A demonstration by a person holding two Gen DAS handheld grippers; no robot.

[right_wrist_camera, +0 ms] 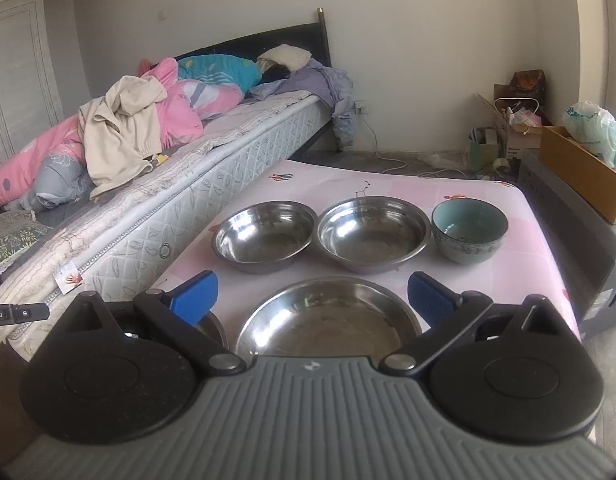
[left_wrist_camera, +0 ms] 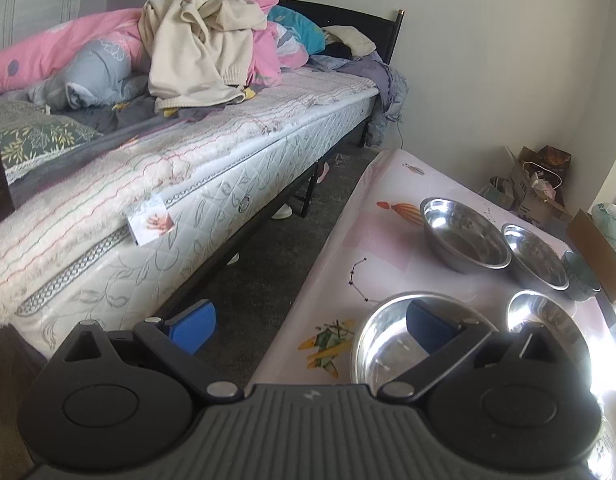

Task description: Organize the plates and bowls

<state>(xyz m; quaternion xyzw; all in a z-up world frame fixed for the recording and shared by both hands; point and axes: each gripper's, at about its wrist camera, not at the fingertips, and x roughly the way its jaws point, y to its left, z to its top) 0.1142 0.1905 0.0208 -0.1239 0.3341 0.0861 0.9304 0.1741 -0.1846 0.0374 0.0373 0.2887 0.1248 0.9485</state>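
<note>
On the pink patterned table (right_wrist_camera: 520, 248), every dish sits upright, mouth up; being round, none has a long axis. From left to right across the far row stand a steel bowl (right_wrist_camera: 264, 236), a second steel bowl (right_wrist_camera: 374, 234) just beside it, and a teal ceramic bowl (right_wrist_camera: 468, 230). Nearer, a wide steel plate (right_wrist_camera: 328, 320) lies between the spread fingers of the right gripper (right_wrist_camera: 312, 300), which is wide open and holds nothing. The left gripper (left_wrist_camera: 308, 328) is likewise wide open and empty, one finger over the floor, the other over a near steel bowl (left_wrist_camera: 384, 344).
</note>
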